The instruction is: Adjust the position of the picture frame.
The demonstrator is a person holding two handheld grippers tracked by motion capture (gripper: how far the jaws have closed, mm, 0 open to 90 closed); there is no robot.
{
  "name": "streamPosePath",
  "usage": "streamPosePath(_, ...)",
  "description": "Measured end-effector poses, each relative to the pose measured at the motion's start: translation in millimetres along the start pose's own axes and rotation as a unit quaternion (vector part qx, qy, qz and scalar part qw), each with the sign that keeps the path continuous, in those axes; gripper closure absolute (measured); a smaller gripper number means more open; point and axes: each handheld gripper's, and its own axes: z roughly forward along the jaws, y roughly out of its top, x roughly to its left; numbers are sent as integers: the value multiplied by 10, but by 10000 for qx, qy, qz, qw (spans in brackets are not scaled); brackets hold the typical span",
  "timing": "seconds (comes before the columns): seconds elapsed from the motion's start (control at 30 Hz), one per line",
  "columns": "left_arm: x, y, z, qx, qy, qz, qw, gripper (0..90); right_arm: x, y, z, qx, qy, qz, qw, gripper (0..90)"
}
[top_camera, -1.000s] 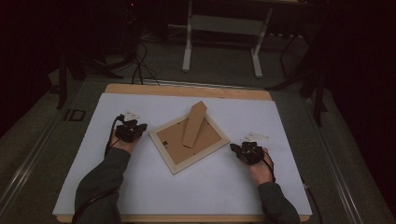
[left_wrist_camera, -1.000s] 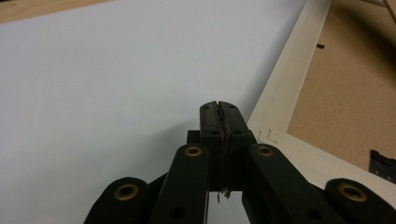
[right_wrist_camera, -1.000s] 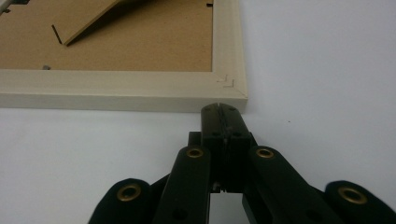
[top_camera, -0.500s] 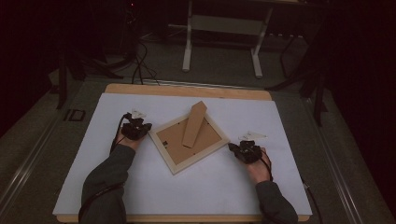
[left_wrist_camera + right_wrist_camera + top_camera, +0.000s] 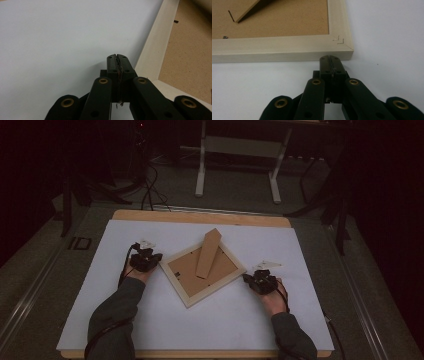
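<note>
— Where's the picture frame (image 5: pixel 202 272)?

— Face down at the middle of the high view, on the white sheet (image 5: pixel 165 330) covering the table (image 5: pixel 200 216), turned cornerwise, its cardboard stand (image 5: pixel 208 253) raised.

— And the grippers?

— The left gripper (image 5: pixel 146 259) sits at the frame's left corner, fingers pressed together on nothing. The right gripper (image 5: pixel 260 281) sits at the right corner, fingers likewise closed and empty, tips just beside the wood.

My right gripper (image 5: pixel 329 58), jaws pressed together and holding nothing, noses against the picture frame (image 5: pixel 287 47) edge near its corner on the white table (image 5: pixel 387 50).
</note>
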Motion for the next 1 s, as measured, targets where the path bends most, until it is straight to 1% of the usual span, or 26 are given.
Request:
streamPosePath(0.2, -35, -22, -12, 8, -35, 49, 10000, 900, -18, 17, 37, 21, -2, 39, 10000, 899)
streamPosePath(0.3, -68, -57, -10, 12, -103, 101, 9999, 900, -29, 24, 43, 41, 20, 77, 10000, 899)
streamPosePath(0.4, -96, -81, -14, 25, -188, 127, 9997, 900, -28, 32, 47, 53, 14, 55, 10000, 899)
streamPosePath(0.43, -102, -84, -19, 32, -217, 164, 9996, 900, -27, 35, 48, 59, 8, 52, 10000, 899)
streamPosePath(0.6, -141, -108, -45, 36, -290, 249, 9993, 900, -27, 46, 59, 60, -4, 78, 10000, 899)
streamPosePath(0.8, -191, -157, -97, -28, -451, 237, 9987, 900, -23, 58, 70, 69, 0, 59, 10000, 899)
streamPosePath(1.0, -259, -198, -141, -21, -540, 343, 9979, 900, -42, 75, 78, 86, 28, 113, 9999, 898)
